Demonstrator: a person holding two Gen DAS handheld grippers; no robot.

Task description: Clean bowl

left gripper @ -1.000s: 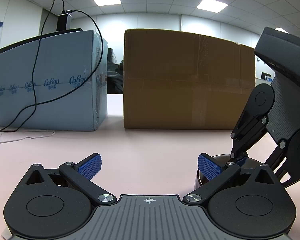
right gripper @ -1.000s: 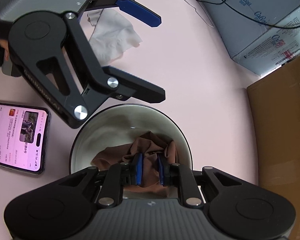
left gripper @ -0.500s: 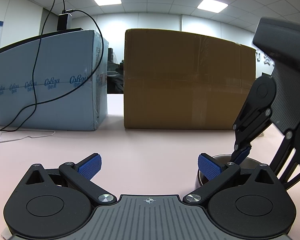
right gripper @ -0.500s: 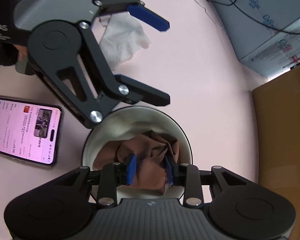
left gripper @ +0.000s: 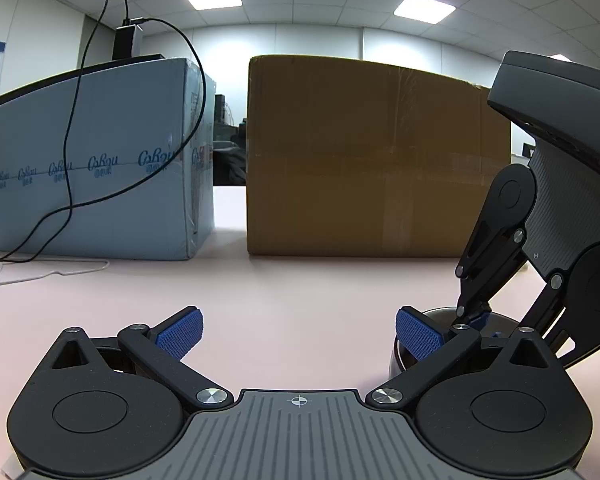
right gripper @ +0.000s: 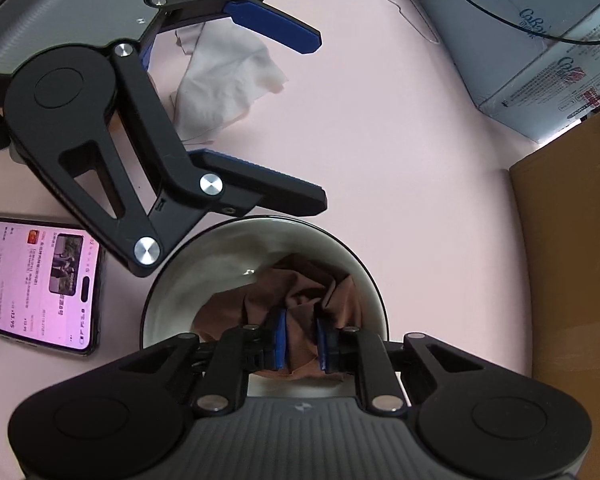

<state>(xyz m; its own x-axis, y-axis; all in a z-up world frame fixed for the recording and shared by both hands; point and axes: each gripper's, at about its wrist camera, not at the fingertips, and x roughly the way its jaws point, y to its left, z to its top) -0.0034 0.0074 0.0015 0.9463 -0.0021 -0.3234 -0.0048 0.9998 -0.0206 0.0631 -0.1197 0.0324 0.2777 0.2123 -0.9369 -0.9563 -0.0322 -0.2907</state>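
Note:
A dark bowl with a pale inside (right gripper: 188, 276) stands on the pink table. My right gripper (right gripper: 300, 342) points down into it and is shut on a brown cloth (right gripper: 300, 292) that lies bunched inside. My left gripper (left gripper: 298, 334) is open and empty, low over the table just left of the bowl (left gripper: 440, 316); in the right wrist view its near finger (right gripper: 260, 192) lies along the bowl's far rim. The right gripper's body (left gripper: 540, 240) shows at the right of the left wrist view.
A lit phone (right gripper: 36, 284) lies left of the bowl. A crumpled white tissue (right gripper: 224, 80) lies under the left gripper. A brown cardboard box (left gripper: 364, 160) and a blue-grey box (left gripper: 100, 160) with black cables stand at the back.
My right gripper's jaws opened wider around the cloth half a second ago and have closed on it again. The left gripper has stayed open beside the bowl.

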